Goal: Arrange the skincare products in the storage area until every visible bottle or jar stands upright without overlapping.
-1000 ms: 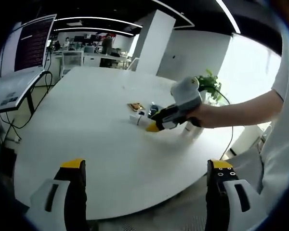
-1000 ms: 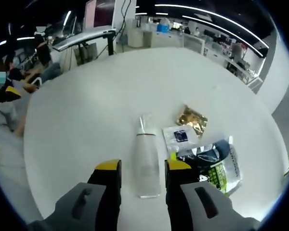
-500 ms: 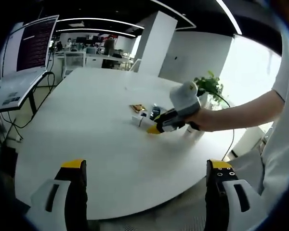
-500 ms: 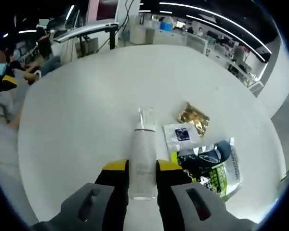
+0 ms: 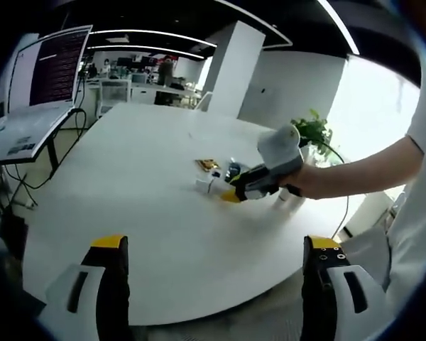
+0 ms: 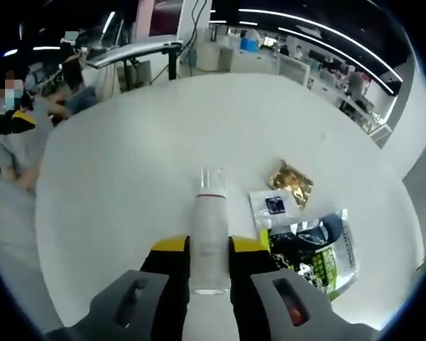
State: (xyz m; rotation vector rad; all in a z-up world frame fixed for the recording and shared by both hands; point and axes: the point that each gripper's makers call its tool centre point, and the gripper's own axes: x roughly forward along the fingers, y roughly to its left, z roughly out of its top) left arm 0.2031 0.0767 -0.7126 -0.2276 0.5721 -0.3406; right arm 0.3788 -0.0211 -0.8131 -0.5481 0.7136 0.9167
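Note:
A white bottle (image 6: 210,227) with a clear cap points away from me between the yellow-tipped jaws of my right gripper (image 6: 210,246), which is shut on its body. I cannot tell whether the bottle touches the table. In the left gripper view the right gripper (image 5: 229,195) reaches in from the right in a person's hand, with the white bottle (image 5: 208,186) at its tip. Two small white bottles (image 5: 287,199) stand just behind that hand. My left gripper (image 5: 216,244) hovers wide open over the near table edge, holding nothing.
Right of the held bottle lie a gold sachet (image 6: 290,182), a white sachet (image 6: 273,206) and a dark green-printed pouch (image 6: 314,246). The round white table (image 5: 128,163) is bare on its left half. A potted plant (image 5: 312,129) stands beyond it, and a screen (image 5: 50,67) at far left.
My right gripper's jaws have closed onto the white bottle, which lay loose between them a second ago. The left gripper stays open and still.

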